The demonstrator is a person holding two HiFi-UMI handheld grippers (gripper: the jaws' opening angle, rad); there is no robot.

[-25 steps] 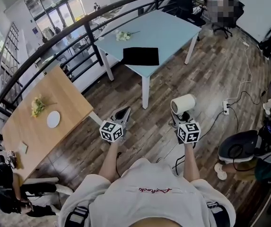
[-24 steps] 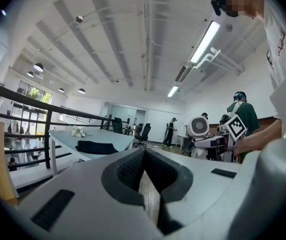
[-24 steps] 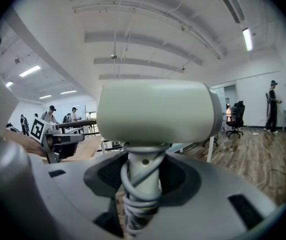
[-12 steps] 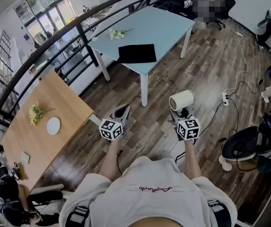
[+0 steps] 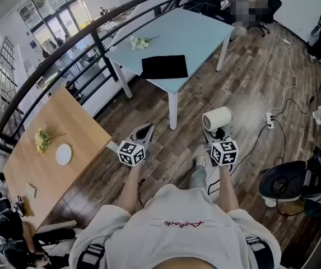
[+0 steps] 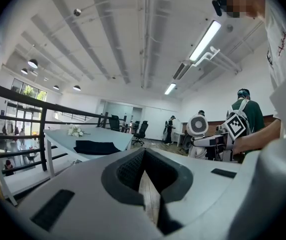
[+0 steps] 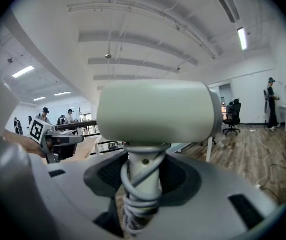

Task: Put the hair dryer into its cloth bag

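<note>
Only the right gripper view shows the right claw (image 7: 142, 186) clamped on the hair dryer (image 7: 155, 111) by its cord-wound handle, which the head view hides. The left claw (image 6: 143, 179) is closed and empty. The black cloth bag (image 5: 164, 66) lies flat on the far blue bench (image 5: 202, 29).

open office, desks (image 5: 196, 35), swivel chairs (image 6: 142, 132), railing (image 5: 94, 31)

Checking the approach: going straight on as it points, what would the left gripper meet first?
Probably the near corner or leg of the light blue table, where the black cloth bag lies; only wood floor lies between. The left gripper, shut and empty, might pass just beside it; depth is unclear.
</note>
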